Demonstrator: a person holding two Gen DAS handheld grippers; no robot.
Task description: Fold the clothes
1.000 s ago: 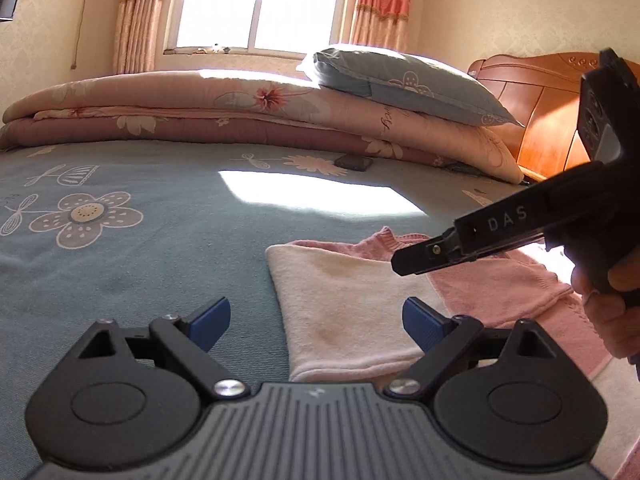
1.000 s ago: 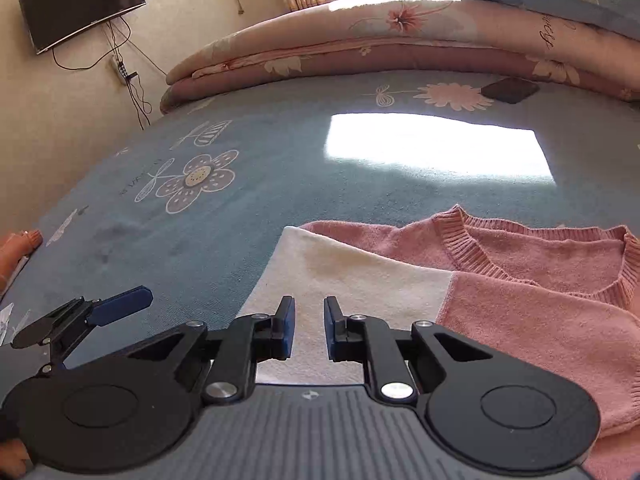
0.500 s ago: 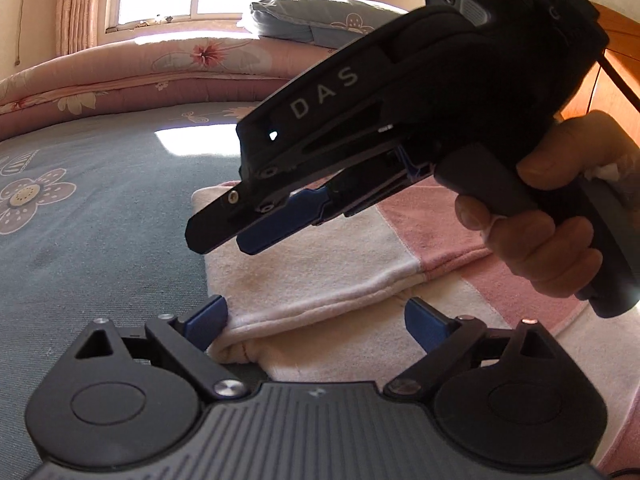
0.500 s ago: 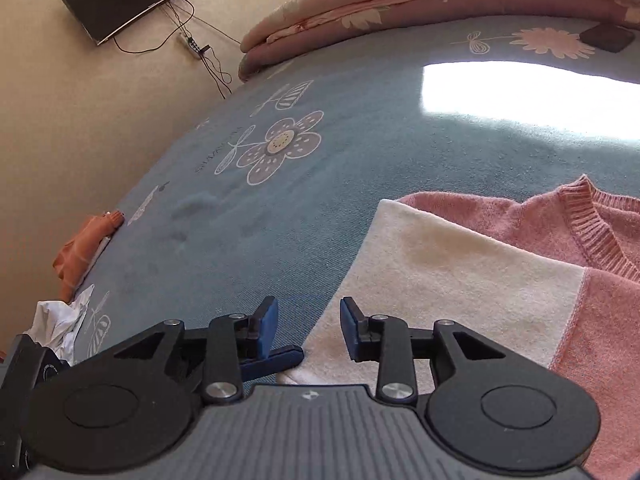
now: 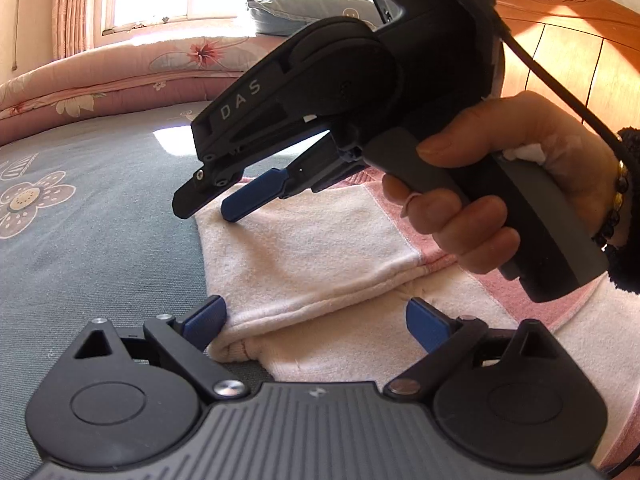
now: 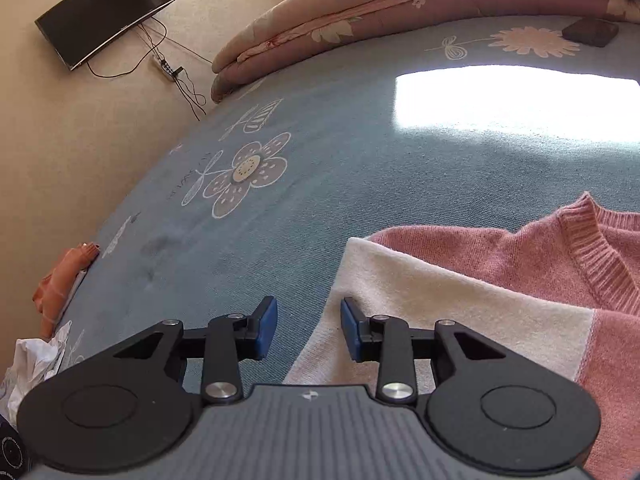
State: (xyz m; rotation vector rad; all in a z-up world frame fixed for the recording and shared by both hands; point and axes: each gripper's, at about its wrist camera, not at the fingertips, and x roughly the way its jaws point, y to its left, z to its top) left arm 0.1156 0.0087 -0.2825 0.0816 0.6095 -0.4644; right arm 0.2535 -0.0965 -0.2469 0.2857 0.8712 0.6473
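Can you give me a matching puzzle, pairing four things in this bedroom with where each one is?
Things:
1. sweater
2. television
3. pillow
4. orange cloth

Places:
A. on top of the rolled quilt
B. at the edge of the bed
C. mounted on the wall
D. flat on the blue bedspread, in front of both tools

Pairs: 1-D, 2-C, 3-A, 4-B

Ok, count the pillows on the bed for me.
1. A light blue pillow lies on top of the folded floral quilt at the far side of the bed, under the window. Others may be hidden behind the right gripper.
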